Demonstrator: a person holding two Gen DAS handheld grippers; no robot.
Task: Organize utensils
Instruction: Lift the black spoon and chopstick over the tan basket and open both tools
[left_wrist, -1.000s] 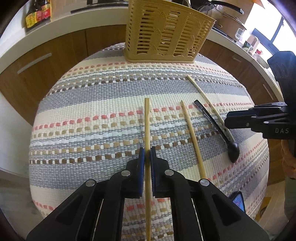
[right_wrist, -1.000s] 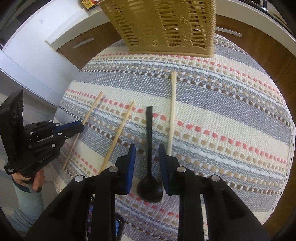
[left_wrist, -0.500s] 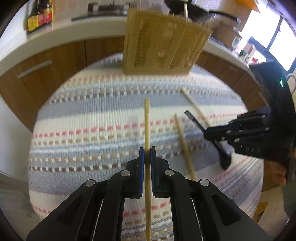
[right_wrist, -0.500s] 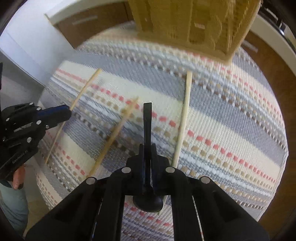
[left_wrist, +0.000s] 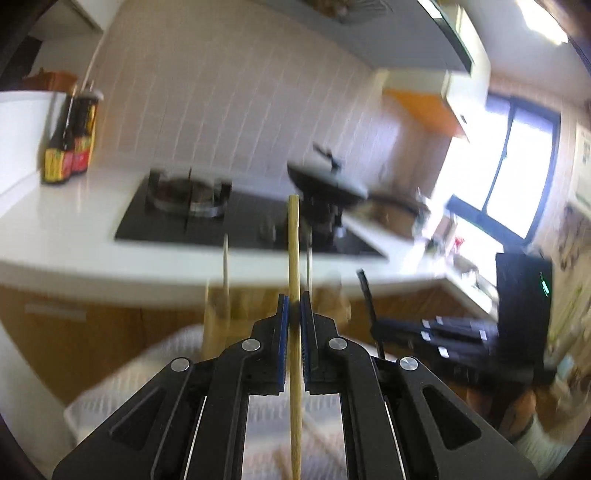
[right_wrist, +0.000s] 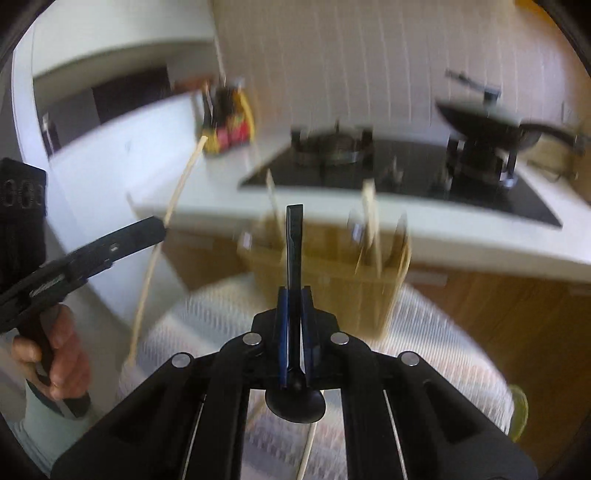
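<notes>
White countertop (left_wrist: 74, 221) across 9 to 3 o'clock. Black gas hob (left_wrist: 207, 221) at centre; lidded black pan (left_wrist: 328, 181) on burner toward 2 o'clock. Two sauce bottles (left_wrist: 70, 147) at 10 o'clock. Window (left_wrist: 517, 166) at 3 o'clock. Tiled wall (left_wrist: 221, 92) at 12 o'clock. Wooden cabinet fronts (right_wrist: 517, 314) below.

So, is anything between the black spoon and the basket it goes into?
Nothing visible. The right hand-held gripper holds the black spoon in the air short of the tan basket, which already holds some upright sticks.
</notes>
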